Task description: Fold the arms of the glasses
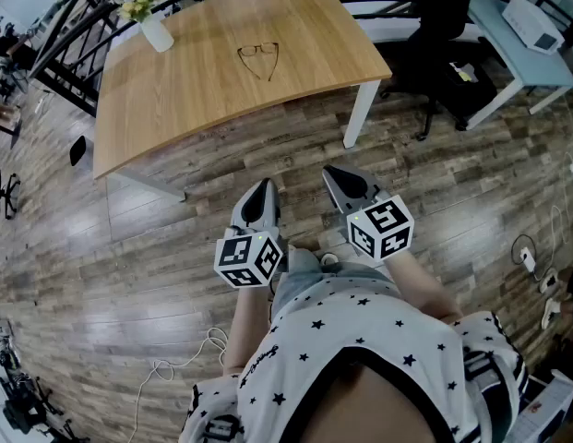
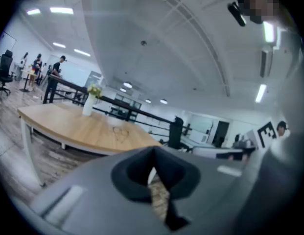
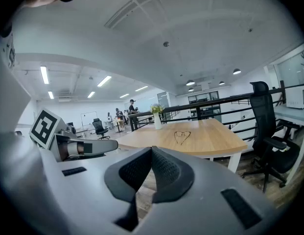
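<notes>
Two marker cubes; glasses on table

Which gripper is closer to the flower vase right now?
Left. The left gripper is short of the table, the vase ahead to its left; the right gripper sits farther right.

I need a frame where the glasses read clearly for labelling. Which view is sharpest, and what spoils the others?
Right gripper view: sharpest, thin dark-framed glasses crisp on the light wooden table, edges fisheye-bent. Left gripper view: soft, hazy, glasses a faint outline. Head view: sharp, but glasses small and table edges bowed.
</notes>
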